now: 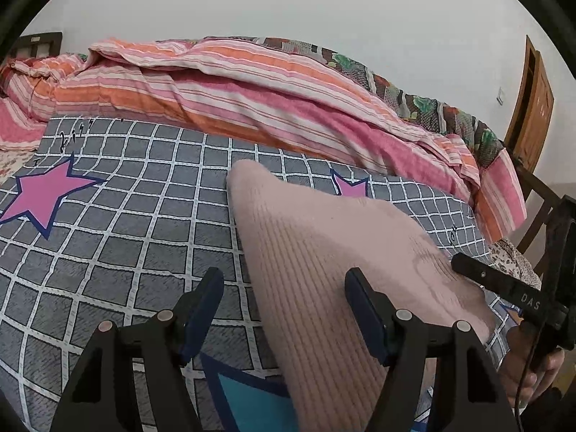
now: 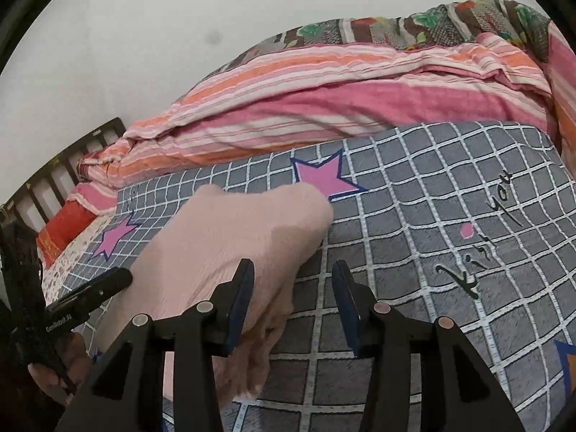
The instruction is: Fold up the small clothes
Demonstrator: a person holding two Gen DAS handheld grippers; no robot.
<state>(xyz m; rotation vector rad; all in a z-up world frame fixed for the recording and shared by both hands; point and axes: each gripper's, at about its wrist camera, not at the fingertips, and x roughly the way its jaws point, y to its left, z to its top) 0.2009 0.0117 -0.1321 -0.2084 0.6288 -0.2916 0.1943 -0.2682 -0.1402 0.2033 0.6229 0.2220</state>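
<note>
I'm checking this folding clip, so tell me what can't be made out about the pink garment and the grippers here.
- Pink garment: near end cut off by the bottom edge in the left wrist view, so its type is unclear.
- Its underside and fold layers: hidden by its own top layer in both views.
- Left gripper: open astride the garment's edge; contact unclear.
- Right gripper: open; its left finger hides the cloth behind it.

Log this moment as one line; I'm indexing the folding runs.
stage: fold underway | pink knit garment: on checked bedsheet | left tool: open, over garment edge | right tool: open, at garment edge
</note>
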